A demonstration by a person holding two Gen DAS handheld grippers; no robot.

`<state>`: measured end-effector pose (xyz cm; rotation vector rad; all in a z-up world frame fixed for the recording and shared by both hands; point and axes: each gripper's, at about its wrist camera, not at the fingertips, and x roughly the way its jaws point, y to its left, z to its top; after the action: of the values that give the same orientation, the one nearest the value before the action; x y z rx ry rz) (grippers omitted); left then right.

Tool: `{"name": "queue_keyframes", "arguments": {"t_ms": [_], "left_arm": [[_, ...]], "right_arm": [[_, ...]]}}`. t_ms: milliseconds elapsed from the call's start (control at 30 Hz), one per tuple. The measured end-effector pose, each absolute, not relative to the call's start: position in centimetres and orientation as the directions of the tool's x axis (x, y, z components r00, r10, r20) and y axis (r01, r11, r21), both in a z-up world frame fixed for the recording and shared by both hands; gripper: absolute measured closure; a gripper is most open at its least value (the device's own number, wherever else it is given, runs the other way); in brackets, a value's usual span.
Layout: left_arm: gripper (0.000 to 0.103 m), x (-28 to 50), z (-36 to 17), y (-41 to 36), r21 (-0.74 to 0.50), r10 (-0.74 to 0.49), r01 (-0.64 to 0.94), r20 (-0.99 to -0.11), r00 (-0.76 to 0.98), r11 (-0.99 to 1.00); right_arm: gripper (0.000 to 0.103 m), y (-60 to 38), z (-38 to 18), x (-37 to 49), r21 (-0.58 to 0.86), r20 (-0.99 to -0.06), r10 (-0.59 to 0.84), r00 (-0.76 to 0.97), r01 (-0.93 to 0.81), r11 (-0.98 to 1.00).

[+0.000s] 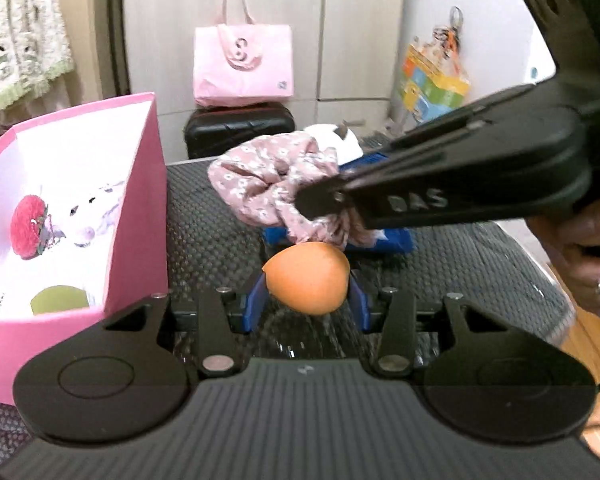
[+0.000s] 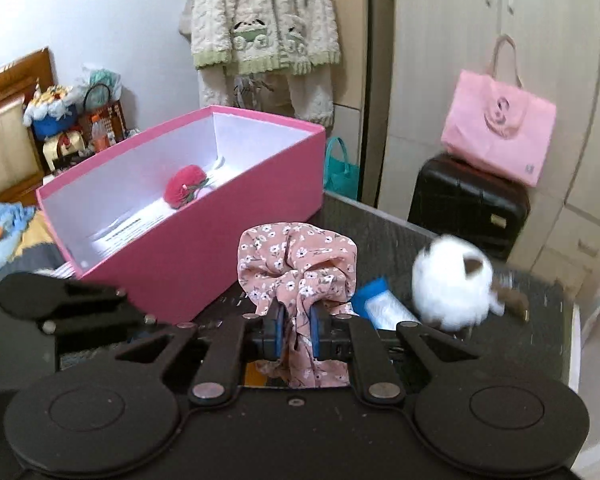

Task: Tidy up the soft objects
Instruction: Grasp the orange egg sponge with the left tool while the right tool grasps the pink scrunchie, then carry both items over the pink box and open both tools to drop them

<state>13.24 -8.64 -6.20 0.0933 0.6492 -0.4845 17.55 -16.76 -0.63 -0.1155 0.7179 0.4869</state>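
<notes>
The left tool (image 1: 306,294) is gripping an orange ball (image 1: 306,278) between its blue pads, holding it over the dark tabletop (image 1: 212,216). The ball is bulging out past the fingertips, toward the far side.

The right tool (image 2: 296,334) is clamping a pink floral scrunchie (image 2: 296,260). Its blue pads are pressing in on a narrow bunch of the cloth, and the rest of the scrunchie is puffing up beyond the fingertips. In the left wrist view the right tool is reaching in from the right, its tip sitting just beyond the ball, with the scrunchie hanging from it above the tabletop. A hand (image 1: 592,256) with a ring is showing at the right edge, under that tool.

A pink box (image 2: 236,216) is standing open on the left of the tabletop, its inside white. A red scrunchie (image 2: 184,190) is lying in it, toward the far end, with papers on the bottom. The left wrist view is also showing a green round thing (image 1: 60,300) in the near part of the box.

On the right of the tabletop, beyond the right tool, a white plush (image 2: 452,288) with brown spots is sitting blurred, and a blue packet (image 2: 376,300) is lying just beside it, on its left.

Behind the tabletop a pink bag (image 2: 500,124) is resting on a black case (image 2: 468,204), in front of pale cupboards.
</notes>
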Motion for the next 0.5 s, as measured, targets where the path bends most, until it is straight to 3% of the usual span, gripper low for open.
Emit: {"name": "queue_keyframes", "arguments": {"t_ms": [500], "left_arm": [[0.06, 9.7, -2.5, -2.6, -0.129, -0.493, 0.541, -0.621, 0.609, 0.831]], "right_arm": [[0.087, -16.7, 0.9, 10.5, 0.133, -0.657, 0.427, 0.621, -0.463, 0.876]]}}
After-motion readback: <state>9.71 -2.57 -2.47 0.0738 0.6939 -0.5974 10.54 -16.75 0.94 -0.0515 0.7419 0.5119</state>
